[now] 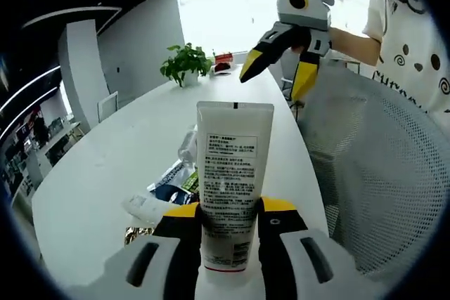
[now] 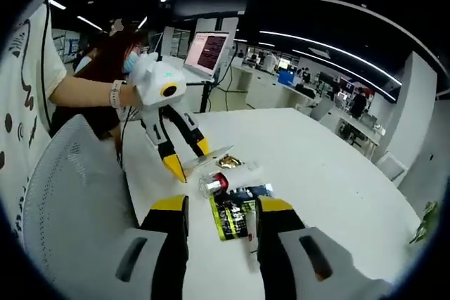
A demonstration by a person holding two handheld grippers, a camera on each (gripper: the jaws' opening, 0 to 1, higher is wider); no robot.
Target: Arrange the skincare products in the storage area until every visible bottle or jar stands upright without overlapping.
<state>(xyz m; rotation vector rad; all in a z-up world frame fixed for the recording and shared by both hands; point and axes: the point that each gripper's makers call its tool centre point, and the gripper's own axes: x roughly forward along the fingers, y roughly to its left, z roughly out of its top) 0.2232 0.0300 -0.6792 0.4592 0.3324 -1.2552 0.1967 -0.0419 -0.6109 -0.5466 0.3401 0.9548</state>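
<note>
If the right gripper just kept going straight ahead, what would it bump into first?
Most likely the green and black packet lying on the table between the open jaws of the right gripper, with a small bottle just beyond it. Depth is hard to judge here.
</note>
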